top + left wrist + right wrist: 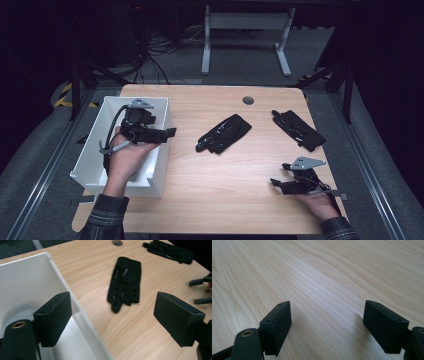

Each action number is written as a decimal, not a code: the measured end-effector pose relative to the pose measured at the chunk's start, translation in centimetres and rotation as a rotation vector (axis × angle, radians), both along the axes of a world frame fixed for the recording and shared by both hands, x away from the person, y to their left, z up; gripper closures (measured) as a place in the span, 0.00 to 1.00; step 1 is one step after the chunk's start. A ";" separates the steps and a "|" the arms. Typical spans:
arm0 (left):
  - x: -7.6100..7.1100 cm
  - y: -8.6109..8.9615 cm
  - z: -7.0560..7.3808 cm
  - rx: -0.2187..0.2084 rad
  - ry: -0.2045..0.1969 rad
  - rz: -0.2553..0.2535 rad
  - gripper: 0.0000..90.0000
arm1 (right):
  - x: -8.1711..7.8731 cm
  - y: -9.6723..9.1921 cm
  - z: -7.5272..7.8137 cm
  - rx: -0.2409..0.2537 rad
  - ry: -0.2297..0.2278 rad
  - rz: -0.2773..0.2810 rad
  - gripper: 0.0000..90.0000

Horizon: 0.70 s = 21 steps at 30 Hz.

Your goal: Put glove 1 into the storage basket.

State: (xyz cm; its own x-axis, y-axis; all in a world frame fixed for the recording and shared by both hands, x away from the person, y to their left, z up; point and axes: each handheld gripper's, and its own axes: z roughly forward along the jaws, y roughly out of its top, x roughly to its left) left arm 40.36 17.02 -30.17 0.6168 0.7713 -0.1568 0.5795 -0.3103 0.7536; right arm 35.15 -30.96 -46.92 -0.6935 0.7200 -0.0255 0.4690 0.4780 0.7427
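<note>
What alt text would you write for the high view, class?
A person's left hand holds an open tool over a white bin at the left of a wooden table. Two black gloves lie on the wood; the right tool rests near the front right.

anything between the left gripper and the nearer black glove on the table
Nothing visible. The left gripper hangs open over the white plastic bin's right wall, and only bare light wooden table lies between it and the nearer black fabric glove.
</note>
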 end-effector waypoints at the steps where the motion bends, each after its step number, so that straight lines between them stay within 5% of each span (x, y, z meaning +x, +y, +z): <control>1: -0.1 -0.6 0.1 0.001 -0.004 -0.017 0.18 | 0.0 0.0 0.0 0.000 0.000 0.000 0.26; 11: -0.8 -4.8 0.0 -0.007 -0.007 -0.110 0.18 | 0.0 0.0 0.0 0.000 0.000 0.000 0.26; 21: -1.5 -8.8 -2.1 0.001 -0.002 -0.210 0.18 | 0.0 0.0 0.0 -0.001 0.000 0.000 0.25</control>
State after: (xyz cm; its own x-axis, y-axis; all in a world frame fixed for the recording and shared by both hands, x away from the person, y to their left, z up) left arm 38.86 8.18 -32.26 0.7647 0.6256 -0.1547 0.5003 -0.4250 0.7544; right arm 35.15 -30.94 -46.92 -0.6934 0.7201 -0.0257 0.4693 0.4784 0.7422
